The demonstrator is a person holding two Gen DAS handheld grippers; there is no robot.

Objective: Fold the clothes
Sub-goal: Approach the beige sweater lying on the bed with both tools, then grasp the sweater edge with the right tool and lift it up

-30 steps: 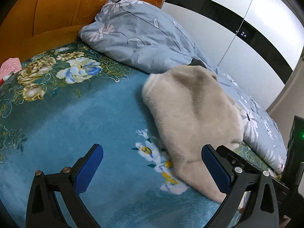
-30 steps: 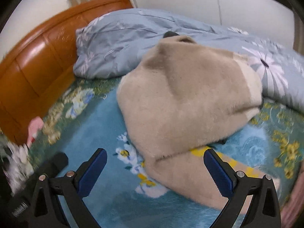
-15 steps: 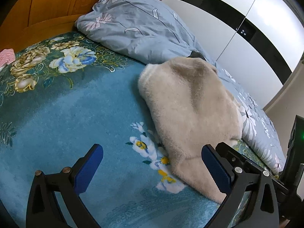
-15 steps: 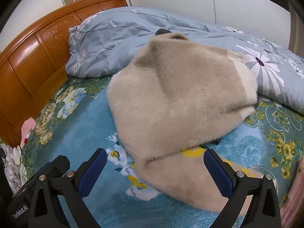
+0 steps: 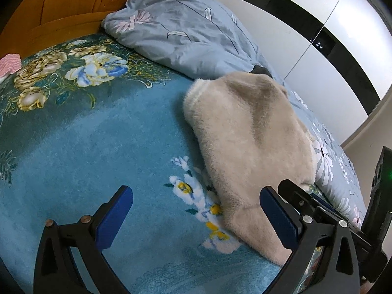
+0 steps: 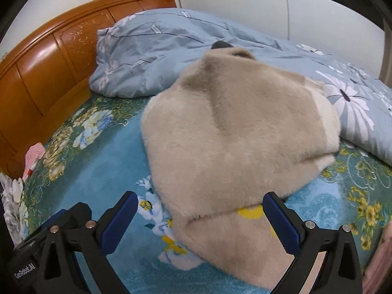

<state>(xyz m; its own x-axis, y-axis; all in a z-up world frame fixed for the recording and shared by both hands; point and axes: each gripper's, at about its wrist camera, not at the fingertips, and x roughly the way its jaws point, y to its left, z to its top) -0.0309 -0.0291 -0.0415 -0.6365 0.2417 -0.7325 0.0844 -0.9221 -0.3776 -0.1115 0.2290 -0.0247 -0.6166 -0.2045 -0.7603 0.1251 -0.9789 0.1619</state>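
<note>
A fluffy beige garment [image 5: 247, 137] lies folded over itself on the teal floral bed cover [image 5: 98, 147], its far end resting against a grey-blue floral duvet [image 5: 186, 27]. In the right wrist view the garment [image 6: 235, 142] fills the middle, with a lower layer sticking out toward me. My left gripper [image 5: 196, 216] is open and empty, just left of the garment's near corner. My right gripper [image 6: 199, 220] is open and empty, its jaws straddling the garment's near edge without touching it.
An orange wooden headboard [image 6: 44, 58] runs along the far left. A pink knitted item [image 6: 34, 154] lies near it on the bed cover [image 6: 103, 171]. White wardrobe doors [image 5: 289, 36] stand behind the bed. The other gripper's black body [image 5: 377, 196] shows at the right.
Both grippers have shifted slightly, so the garment sits a little further right in each view. The garment itself has not moved, and both jaws stay open.
</note>
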